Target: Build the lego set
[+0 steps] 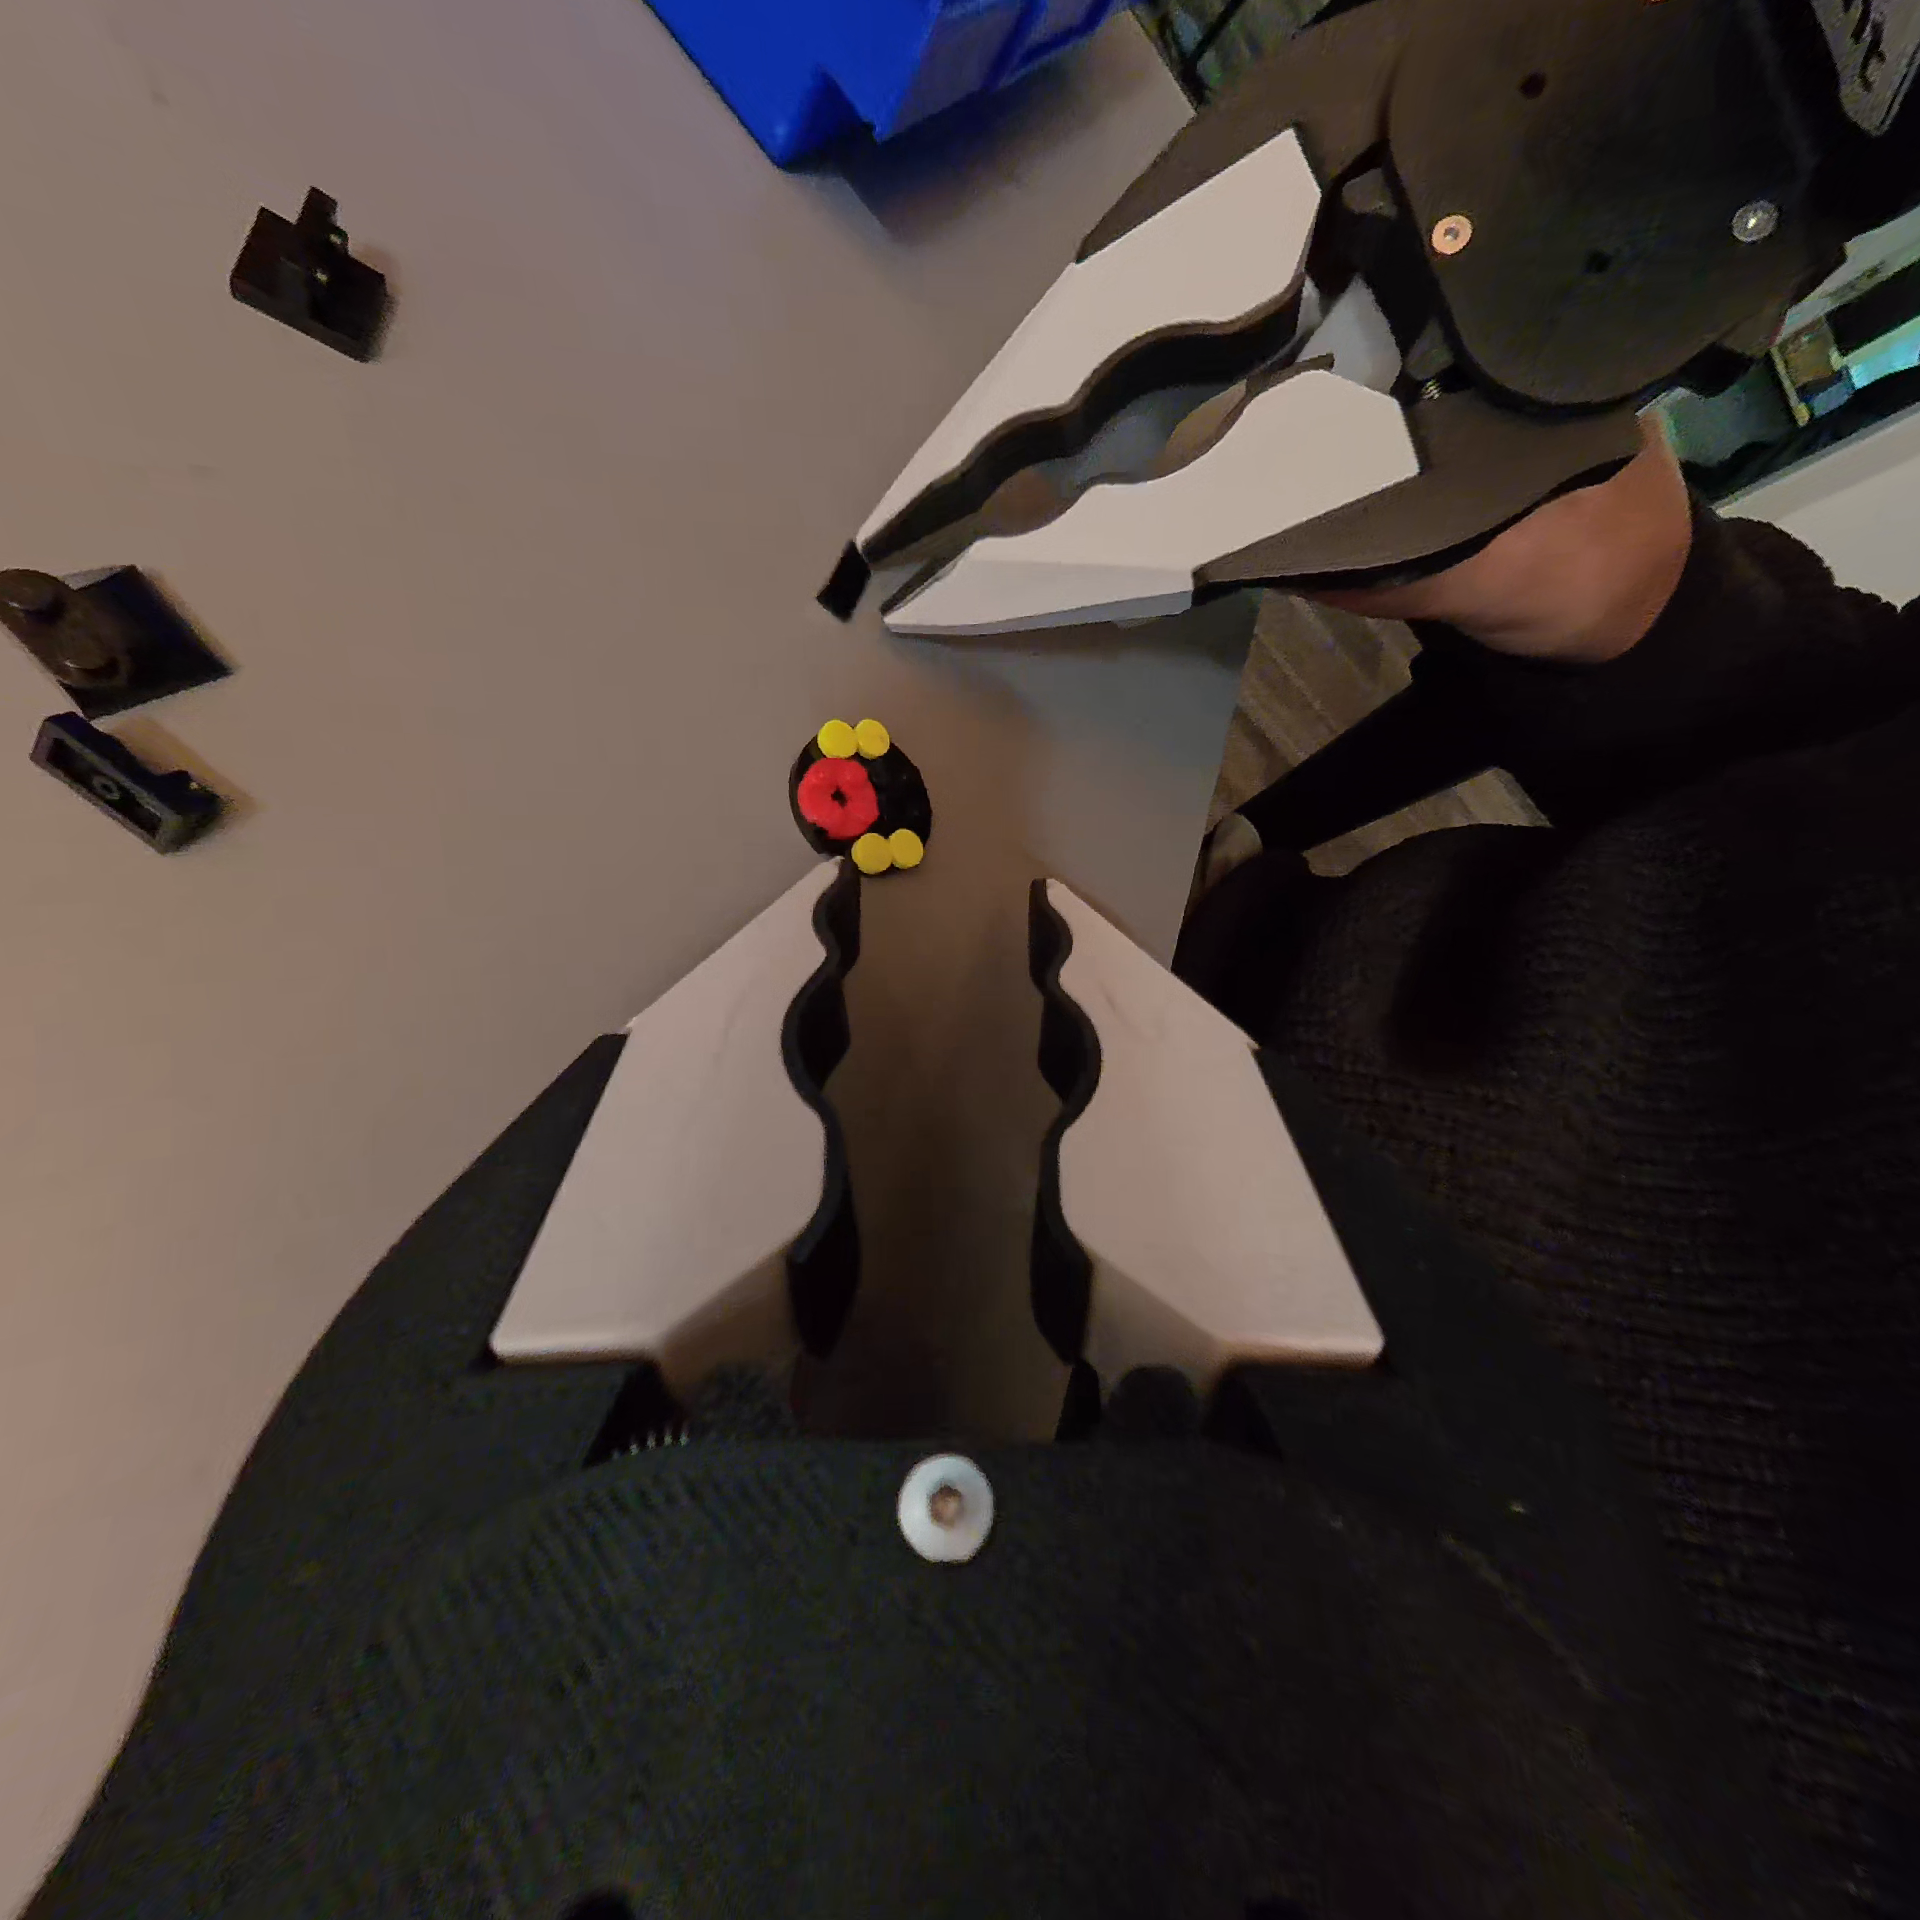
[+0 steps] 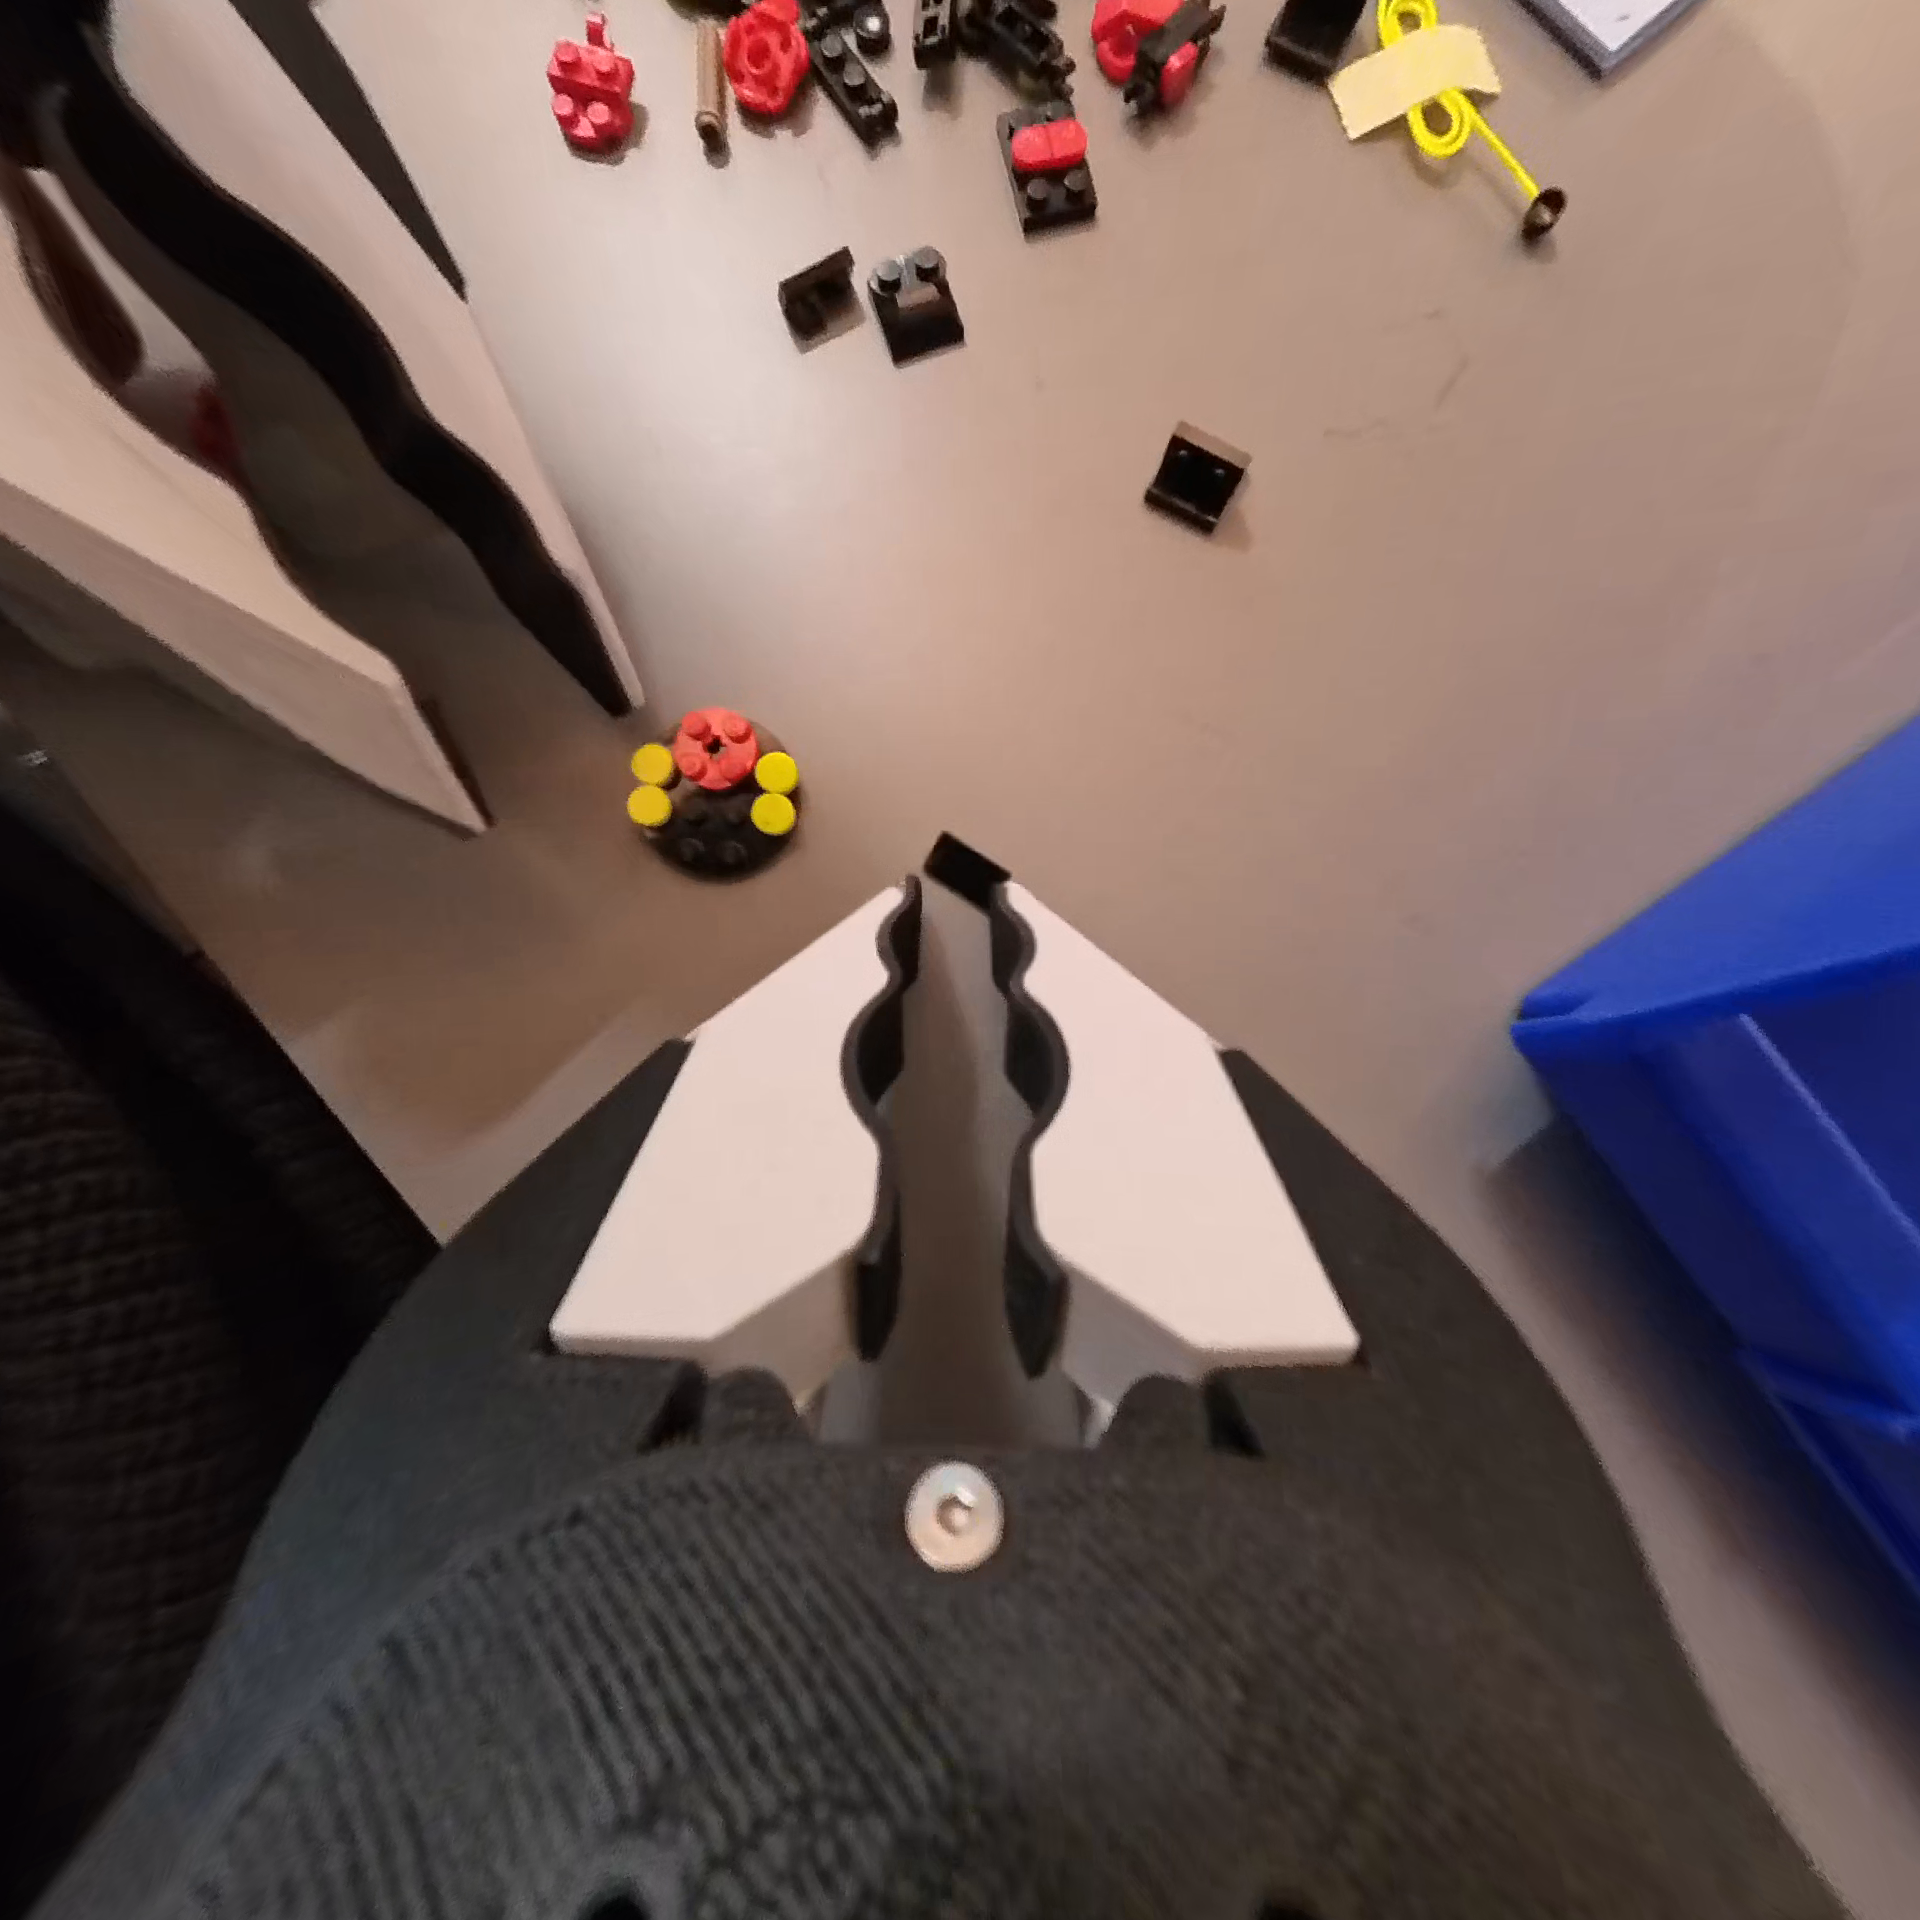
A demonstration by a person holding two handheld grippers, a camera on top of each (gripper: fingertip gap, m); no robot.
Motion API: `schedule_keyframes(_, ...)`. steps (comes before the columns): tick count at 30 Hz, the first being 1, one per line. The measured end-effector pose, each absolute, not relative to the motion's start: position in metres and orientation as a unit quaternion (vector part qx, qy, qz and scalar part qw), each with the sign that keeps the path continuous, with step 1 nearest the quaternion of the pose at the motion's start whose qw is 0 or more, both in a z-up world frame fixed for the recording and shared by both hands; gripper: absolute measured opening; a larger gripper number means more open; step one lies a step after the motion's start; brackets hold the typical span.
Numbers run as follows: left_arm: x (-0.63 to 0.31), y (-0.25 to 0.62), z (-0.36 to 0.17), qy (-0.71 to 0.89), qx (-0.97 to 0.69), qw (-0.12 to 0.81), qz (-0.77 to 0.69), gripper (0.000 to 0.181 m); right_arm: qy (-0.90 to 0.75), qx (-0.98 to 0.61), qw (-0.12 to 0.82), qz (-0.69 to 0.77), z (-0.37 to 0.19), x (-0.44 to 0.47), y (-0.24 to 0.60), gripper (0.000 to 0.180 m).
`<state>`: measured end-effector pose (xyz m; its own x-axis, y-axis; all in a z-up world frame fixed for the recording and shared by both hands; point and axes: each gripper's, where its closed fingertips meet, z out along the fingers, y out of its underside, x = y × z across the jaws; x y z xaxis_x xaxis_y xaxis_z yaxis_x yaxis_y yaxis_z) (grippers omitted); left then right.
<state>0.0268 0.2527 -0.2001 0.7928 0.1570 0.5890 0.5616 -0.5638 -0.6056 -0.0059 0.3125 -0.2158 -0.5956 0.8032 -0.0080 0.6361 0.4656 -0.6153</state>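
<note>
A round black plate assembly [image 1: 860, 795] with a red round brick and yellow studs on top lies on the grey table, just ahead of my left gripper [image 1: 940, 883], which is open and empty. Its left fingertip nearly touches the plate. My right gripper [image 2: 956, 894] is shut on a small black piece [image 2: 961, 868] at its tips and hovers just right of the assembly [image 2: 717, 831]. In the left wrist view the right gripper [image 1: 878, 582] comes in from the upper right with the black piece [image 1: 844, 592] at its tip. The left gripper [image 2: 551, 764] shows at the upper left of the right wrist view.
Loose black pieces [image 2: 914, 307] [image 2: 1195, 478] lie beyond the assembly, and a pile of red and black parts [image 2: 1039, 156] sits at the far edge beside a taped yellow string [image 2: 1434, 94]. A blue bin [image 2: 1745, 1091] stands right. The table edge [image 1: 1205, 831] is close. Across from one pair of fingers to the other is roughly 8 cm.
</note>
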Motion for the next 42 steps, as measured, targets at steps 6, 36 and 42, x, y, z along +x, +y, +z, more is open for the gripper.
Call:
schedule_keyframes(6, 0.029, 0.254, -0.2, -0.207, -0.852, 0.415, -0.244, 0.031, -0.846, -0.423, 0.152, 0.286, -0.218, -0.01, 0.314, 0.013)
schedule_keyframes(36, 0.029, 0.253, -0.199, -0.202, -0.852, 0.419, -0.239, 0.031, -0.852, -0.384, 0.108, 0.341, -0.214, -0.008, 0.287, 0.03)
schedule_keyframes(42, 0.03, 0.253, -0.199, -0.202, -0.852, 0.418, -0.24, 0.03, -0.849, -0.393, 0.081, 0.343, -0.214, -0.001, 0.292, 0.022)
